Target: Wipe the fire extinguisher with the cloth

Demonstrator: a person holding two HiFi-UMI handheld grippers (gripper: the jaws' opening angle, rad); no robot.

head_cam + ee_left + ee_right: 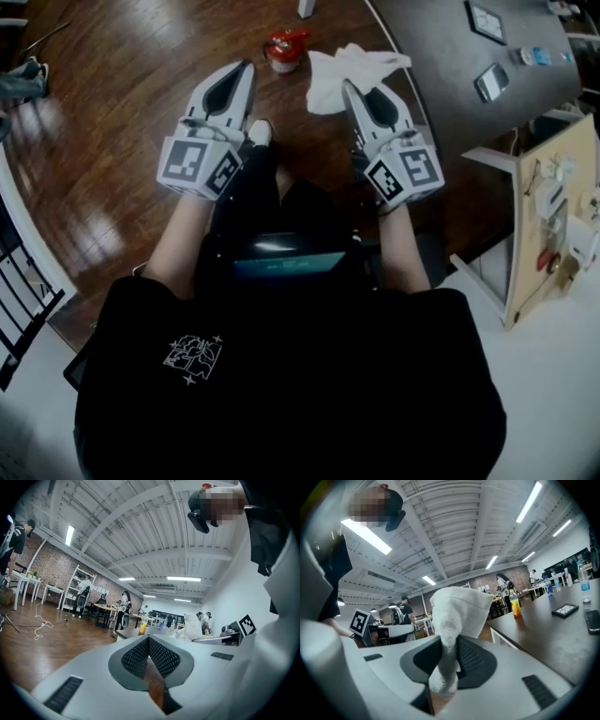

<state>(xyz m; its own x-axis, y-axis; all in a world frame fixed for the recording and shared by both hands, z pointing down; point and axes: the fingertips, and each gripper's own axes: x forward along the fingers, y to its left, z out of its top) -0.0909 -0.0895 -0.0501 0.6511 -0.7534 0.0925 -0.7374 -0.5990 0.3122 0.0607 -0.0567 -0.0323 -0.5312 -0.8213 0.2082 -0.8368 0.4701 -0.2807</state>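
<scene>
Glossy dark wooden floor (122, 103) fills the far and left part of the head view, and most of it lies bare, with open room to the left of the small red fire extinguisher (284, 49). The fire extinguisher stands upright on the floor at the far side, between the lines of the two grippers and touched by neither. A dark worktop (450, 47) curves in from the far right, its rounded edge passing close to the right of the white cloth (347, 73), and a phone (491, 82) lies on it. A black railing (23, 300) closes off the near left, and a pale wooden board (553, 225) stands at the right beside a white surface. The left gripper (246, 67) points towards the fire extinguisher from the near left, with its jaws closed tip to tip and nothing between them. The right gripper (349, 86) has its jaws clamped on a twisted fold of the cloth, which bunches up past the tips. From the head view, the left edge of the cloth shows just beside the fire extinguisher. Both grippers are held well apart, with the person's white shoe (261, 131) on the floor between them.
</scene>
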